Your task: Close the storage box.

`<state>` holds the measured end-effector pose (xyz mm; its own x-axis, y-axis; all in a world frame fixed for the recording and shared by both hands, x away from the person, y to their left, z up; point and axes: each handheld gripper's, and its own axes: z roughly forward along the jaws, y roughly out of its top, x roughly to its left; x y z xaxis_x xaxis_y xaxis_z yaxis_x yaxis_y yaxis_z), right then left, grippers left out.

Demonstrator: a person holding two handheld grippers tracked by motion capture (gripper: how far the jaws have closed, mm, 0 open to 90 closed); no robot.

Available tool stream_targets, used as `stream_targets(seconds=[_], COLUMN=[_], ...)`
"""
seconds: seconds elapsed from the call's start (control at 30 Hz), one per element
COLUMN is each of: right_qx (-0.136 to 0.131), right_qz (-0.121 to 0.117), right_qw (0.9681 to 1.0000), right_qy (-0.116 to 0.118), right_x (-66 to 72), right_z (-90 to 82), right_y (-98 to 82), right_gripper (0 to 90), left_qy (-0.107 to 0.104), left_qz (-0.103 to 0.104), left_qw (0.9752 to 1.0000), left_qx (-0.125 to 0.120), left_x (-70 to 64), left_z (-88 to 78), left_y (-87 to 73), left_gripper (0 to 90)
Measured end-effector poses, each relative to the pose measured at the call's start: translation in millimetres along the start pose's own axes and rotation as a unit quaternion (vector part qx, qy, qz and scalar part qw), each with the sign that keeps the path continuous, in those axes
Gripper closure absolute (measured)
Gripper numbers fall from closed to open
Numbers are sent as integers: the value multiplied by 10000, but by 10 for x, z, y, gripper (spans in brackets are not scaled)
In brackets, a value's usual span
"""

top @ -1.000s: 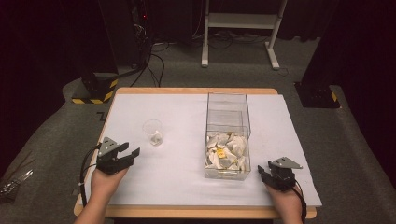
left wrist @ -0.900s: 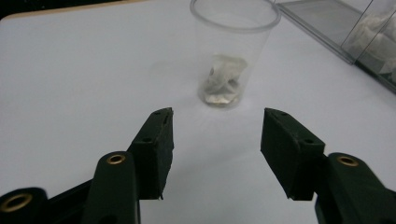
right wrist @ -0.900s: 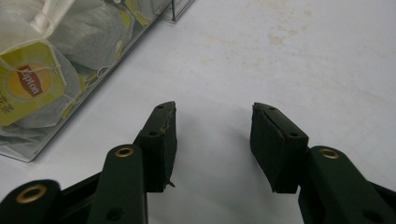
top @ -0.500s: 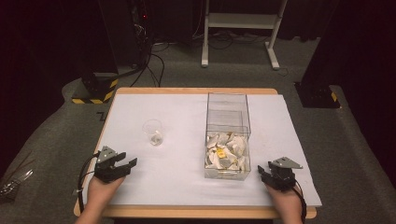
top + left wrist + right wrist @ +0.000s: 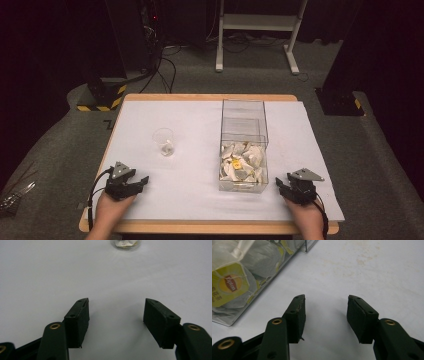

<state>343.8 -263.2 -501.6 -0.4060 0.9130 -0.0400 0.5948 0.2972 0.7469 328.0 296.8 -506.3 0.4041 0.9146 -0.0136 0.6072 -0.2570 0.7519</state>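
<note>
Clear plastic box (image 5: 244, 145) stands on the white-covered counter (image 5: 195, 125), right of centre, long axis running away from the person. Near half holds a heap of tea bags (image 5: 242, 164) with yellow tags; far half looks bare. In the right gripper view the box (image 5: 244, 272) sits at upper left, a yellow-tagged tea bag (image 5: 229, 286) pressed against its clear wall.

Small clear cup (image 5: 164, 142) stands upright left of the box, well apart from it, with something pale at its bottom; too small to tell what. Its base (image 5: 125, 243) shows at the top edge of the left gripper view.

Right gripper (image 5: 280, 184) rests at the near right of the counter, just beside the box's near right corner, not touching it. Jaws apart, nothing between them, bare counter surface (image 5: 372, 270) under and ahead of the gripper (image 5: 326, 315).

Left gripper (image 5: 142, 181) sits low at the near left of the counter, pointed right, well short of the cup. Jaws have just been opening; they stand wide with nothing between them in the left gripper view (image 5: 116, 320).

Both hands hold the grippers from the near edge: left hand (image 5: 111, 211), right hand (image 5: 305, 216).
</note>
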Motion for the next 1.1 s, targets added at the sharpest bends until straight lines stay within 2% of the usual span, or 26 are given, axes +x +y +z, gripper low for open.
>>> stream_targets(seconds=[0.13, 0.23, 0.33, 0.53, 0.8, 1.1], right_qx=[-111, -133, -133, -296, -411, -566], right_qz=[-45, -48, -42, -33, -52, -19], right_qw=[9999, 9999, 9999, 9995, 9991, 9983], right_qy=[75, 78, 93, 65, 92, 95], right_x=[1, 9, 28, 55, 124, 142], right_z=[-25, -46, -78, -197, -300, -397], right_y=[-5, -5, 1, 46, 89, 122], right_gripper=[475, 456, 438, 402, 389, 375], left_qy=[-28, 25, 31, 59, 36, 30], left_qz=[46, 125, 102, 103, 82, 87], left_qw=[10000, 9999, 9999, 9999, 10000, 10000], left_qx=[7, -6, -1, -20, -21, -19], left_x=[-18, -24, -38, -44, -43, -42], left_z=[9, 9, 4, 4, 5, 5], left_y=[-8, -15, -23, -26, -27, -27], left_gripper=[348, 337, 332, 331, 328, 326])
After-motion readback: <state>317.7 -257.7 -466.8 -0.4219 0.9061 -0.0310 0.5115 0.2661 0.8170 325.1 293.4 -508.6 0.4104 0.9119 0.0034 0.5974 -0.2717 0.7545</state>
